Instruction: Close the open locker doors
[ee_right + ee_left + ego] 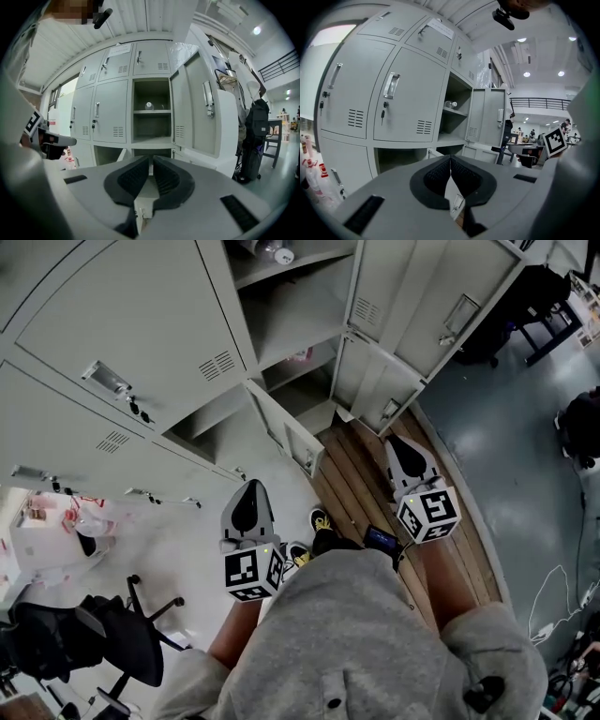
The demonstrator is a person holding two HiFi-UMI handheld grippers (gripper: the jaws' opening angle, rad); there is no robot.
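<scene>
Grey sweatshirt (356, 634) of mine is filling the bottom of the head view, and past it I am holding both tongs out toward the locker bank (112, 324).

My left tongs (249, 486) are hanging over the pale floor (187, 540), with their marker cube (253, 573) facing up at me. In the left gripper view their pads are pressing together at the tips, with nothing caught between them.

My right tongs (397, 444) are hovering over the wooden planking (352, 474) at the foot of the lockers, their own cube (428, 514) turned toward me. In the right gripper view their jaws are standing a narrow slit apart and are pinching nothing.

Three doors are hanging open around the middle column. The tall upper door (422, 296) is swinging out on the right of that column, where a clear bottle (274, 249) is lying on the top shelf. Under it the lower right door (375, 381) is standing open as well. The small lower left door (286, 432) is jutting out toward me, ahead of the tongs and between them, beside its dark compartment (202, 423). The doors to the left of the column are shut. Neither pair of tongs is touching any door.

One yellow-and-black shoe (322, 519) is showing between the two cubes. A black office chair (112, 634) is sitting at my lower left, and in the right gripper view a dark backpack (258, 124) is hanging beyond the open tall door.
</scene>
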